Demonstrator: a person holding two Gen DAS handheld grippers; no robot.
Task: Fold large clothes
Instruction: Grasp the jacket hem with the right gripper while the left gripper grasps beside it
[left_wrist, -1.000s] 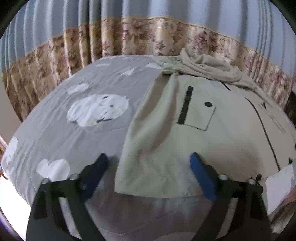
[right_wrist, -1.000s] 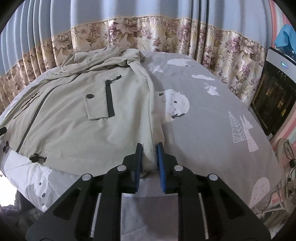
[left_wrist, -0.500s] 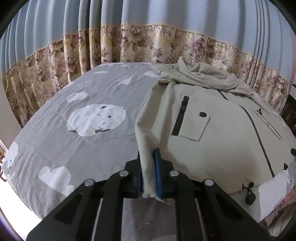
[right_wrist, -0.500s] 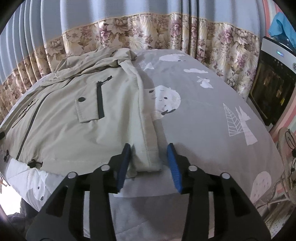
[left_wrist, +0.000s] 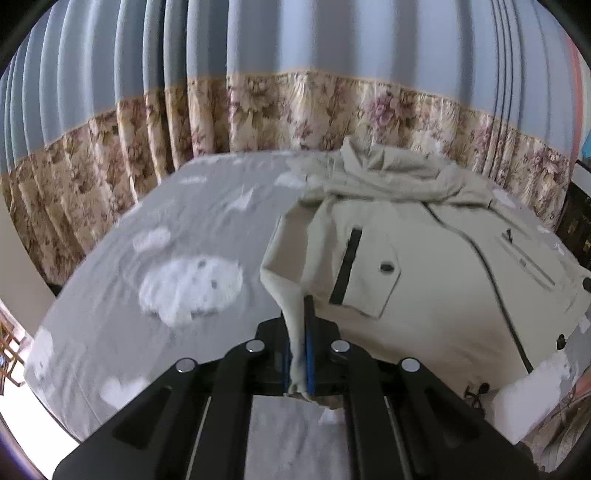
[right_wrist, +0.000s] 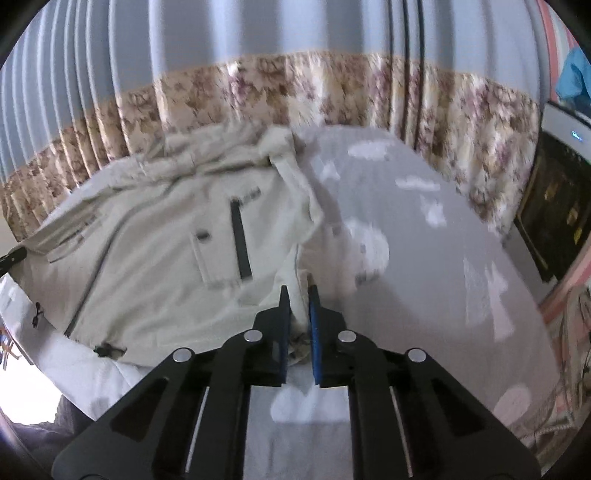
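A large beige jacket (left_wrist: 436, 266) with black zips and snap pockets lies spread on a grey bed, front side up; it also shows in the right wrist view (right_wrist: 155, 243). My left gripper (left_wrist: 298, 325) is shut on the jacket's left bottom corner and holds it lifted off the bed. My right gripper (right_wrist: 298, 295) is shut on the jacket's right bottom corner, also lifted. The hood lies bunched at the far end (left_wrist: 388, 166).
The grey bedsheet (left_wrist: 177, 266) with white cartoon prints covers the bed. Blue and floral curtains (left_wrist: 295, 107) hang behind the bed. A dark cabinet (right_wrist: 554, 214) stands at the right. A white pillow (right_wrist: 74, 362) lies at the bed's near edge.
My left gripper closed on the jacket's left hem corner and lifted it. My right gripper opened briefly, then shut again on the right hem corner and raised it.
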